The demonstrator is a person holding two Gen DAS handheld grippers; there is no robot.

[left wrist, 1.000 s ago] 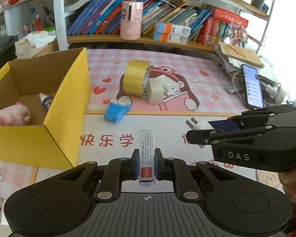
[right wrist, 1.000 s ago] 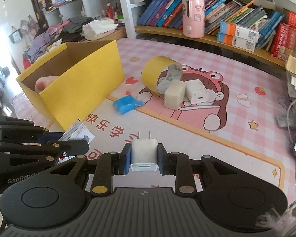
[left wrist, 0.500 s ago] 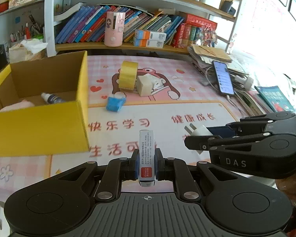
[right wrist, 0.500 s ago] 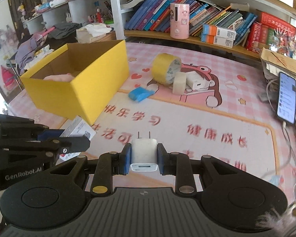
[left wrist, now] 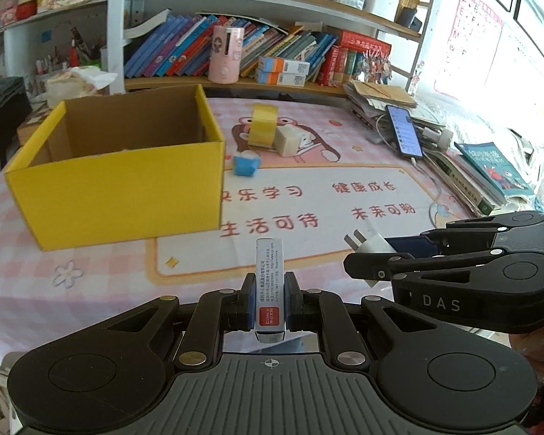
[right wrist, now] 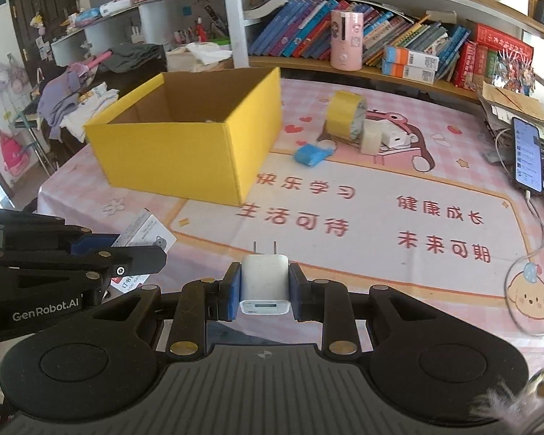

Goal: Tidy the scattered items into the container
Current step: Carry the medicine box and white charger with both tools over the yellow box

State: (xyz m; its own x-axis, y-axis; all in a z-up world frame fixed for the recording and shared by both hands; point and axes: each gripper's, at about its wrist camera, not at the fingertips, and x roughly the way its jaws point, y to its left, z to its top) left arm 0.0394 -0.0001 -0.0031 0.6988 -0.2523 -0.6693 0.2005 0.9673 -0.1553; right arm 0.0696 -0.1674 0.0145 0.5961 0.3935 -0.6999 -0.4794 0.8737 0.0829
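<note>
My left gripper (left wrist: 269, 302) is shut on a small white staple box (left wrist: 270, 282) with a red label, held above the near table edge. My right gripper (right wrist: 264, 286) is shut on a white plug charger (right wrist: 264, 278), prongs forward. Each gripper shows in the other's view: the right one (left wrist: 366, 266) and the left one (right wrist: 141, 259). The open yellow cardboard box (left wrist: 127, 181) stands ahead to the left; its inside is mostly hidden. Yellow tape roll (left wrist: 264, 125), beige block (left wrist: 286, 140), white charger (right wrist: 395, 139) and blue packet (left wrist: 246, 164) lie beyond the box.
A pink printed mat (right wrist: 380, 195) covers the table. A phone on a cable (right wrist: 526, 154) and stacked papers and books (left wrist: 489, 170) lie at the right edge. A bookshelf with a pink cylinder (left wrist: 226, 54) runs along the back.
Both grippers have pulled back and up from the items, holding their objects. The box and scattered items now look smaller and farther away.
</note>
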